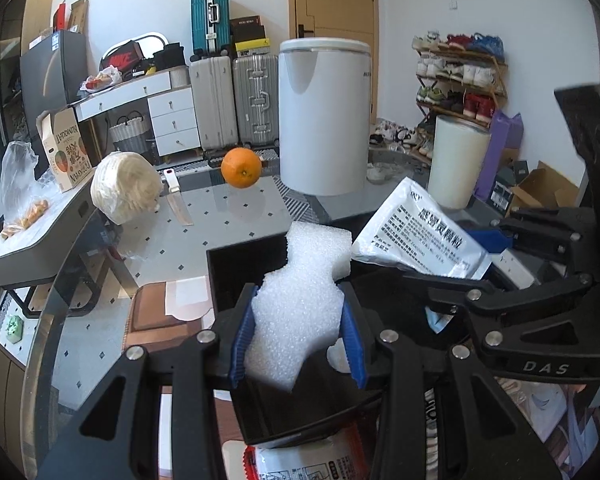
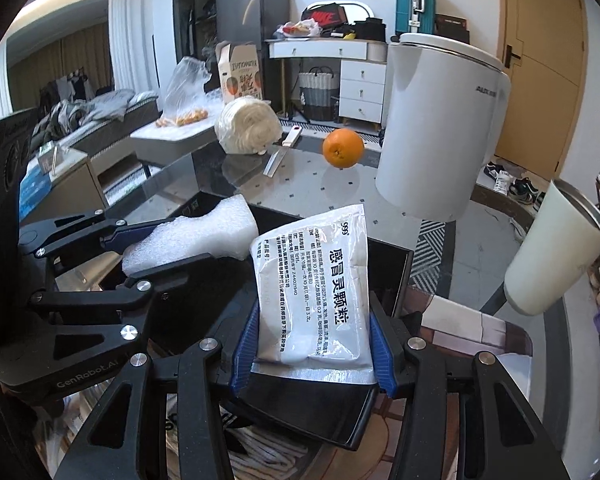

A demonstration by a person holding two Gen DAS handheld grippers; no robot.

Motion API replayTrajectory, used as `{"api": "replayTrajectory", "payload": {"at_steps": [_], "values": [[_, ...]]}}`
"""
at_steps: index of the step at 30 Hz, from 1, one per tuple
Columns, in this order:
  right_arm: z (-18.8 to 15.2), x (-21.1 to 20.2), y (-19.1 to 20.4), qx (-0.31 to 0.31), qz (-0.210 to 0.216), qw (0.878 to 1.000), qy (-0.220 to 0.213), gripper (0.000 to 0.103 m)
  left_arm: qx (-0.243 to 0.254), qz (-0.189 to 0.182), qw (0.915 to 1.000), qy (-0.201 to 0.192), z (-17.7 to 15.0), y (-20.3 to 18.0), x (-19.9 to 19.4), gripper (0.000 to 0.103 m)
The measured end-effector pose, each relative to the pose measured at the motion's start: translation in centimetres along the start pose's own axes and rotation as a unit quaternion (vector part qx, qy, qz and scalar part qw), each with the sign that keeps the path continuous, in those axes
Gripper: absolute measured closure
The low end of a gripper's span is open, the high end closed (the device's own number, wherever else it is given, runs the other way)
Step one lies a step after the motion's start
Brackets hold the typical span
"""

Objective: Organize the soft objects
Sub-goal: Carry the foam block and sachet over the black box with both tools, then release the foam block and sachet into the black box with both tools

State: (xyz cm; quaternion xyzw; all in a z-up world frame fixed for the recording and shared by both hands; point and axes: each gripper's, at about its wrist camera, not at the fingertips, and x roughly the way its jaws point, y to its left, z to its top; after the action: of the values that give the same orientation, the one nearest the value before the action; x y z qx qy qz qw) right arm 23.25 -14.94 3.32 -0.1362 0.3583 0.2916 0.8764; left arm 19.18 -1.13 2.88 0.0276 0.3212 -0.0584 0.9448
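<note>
My left gripper (image 1: 298, 332) is shut on a white foam piece (image 1: 304, 300) and holds it above a black open box (image 1: 236, 276). The foam also shows in the right wrist view (image 2: 196, 236), with the left gripper (image 2: 112, 248) at the left. My right gripper (image 2: 312, 344) is shut on a silver medicine pouch (image 2: 316, 292) with black print, held upright over the same black box (image 2: 392, 272). The pouch (image 1: 416, 232) and the right gripper (image 1: 480, 268) also show in the left wrist view, to the right of the foam.
On the glass table (image 1: 236, 216) stand an orange (image 1: 241, 168), a cabbage (image 1: 126, 186), a knife (image 1: 177, 200), a large white canister (image 1: 324, 116) and a cream tumbler (image 1: 458, 162). A printed packet (image 1: 300, 460) lies below the box. Suitcases and a shoe rack stand behind.
</note>
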Motion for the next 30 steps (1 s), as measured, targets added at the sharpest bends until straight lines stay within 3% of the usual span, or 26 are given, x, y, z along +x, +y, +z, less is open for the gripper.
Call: {"api": "replayTrajectory", "payload": {"at_steps": [10,17,23,25,27,30], "values": [[0.0,0.4,1.0,-0.003,-0.002,0.999,0.040,0.057,0.017,-0.003,0.9998,0.005,-0.4,0.0,-0.4,0.065],[0.0,0.5,0.7,-0.007,0.003,0.999,0.043,0.056,0.008,-0.008,0.9999,0.009,-0.4,0.1,-0.4,0.065],[0.1,0.1,0.9,-0.038,-0.002,0.999,0.023,0.049,0.005,-0.013,0.9998,0.012,-0.4,0.0,-0.5,0.064],[0.1,-0.7,0.8,-0.036,-0.009,0.999,0.004,0.048,0.001,-0.021,0.9997,0.012,-0.5,0.1,-0.6,0.059],[0.0,-1.4,0.7,-0.032,-0.013,0.999,0.000,0.046,0.005,-0.029,0.9995,0.012,-0.5,-0.1,-1.0,0.047],[-0.2,-2.3,0.6,-0.025,-0.017,1.000,-0.006,0.036,0.013,-0.021,0.9997,0.003,-0.6,-0.4,-1.5,0.038]]}}
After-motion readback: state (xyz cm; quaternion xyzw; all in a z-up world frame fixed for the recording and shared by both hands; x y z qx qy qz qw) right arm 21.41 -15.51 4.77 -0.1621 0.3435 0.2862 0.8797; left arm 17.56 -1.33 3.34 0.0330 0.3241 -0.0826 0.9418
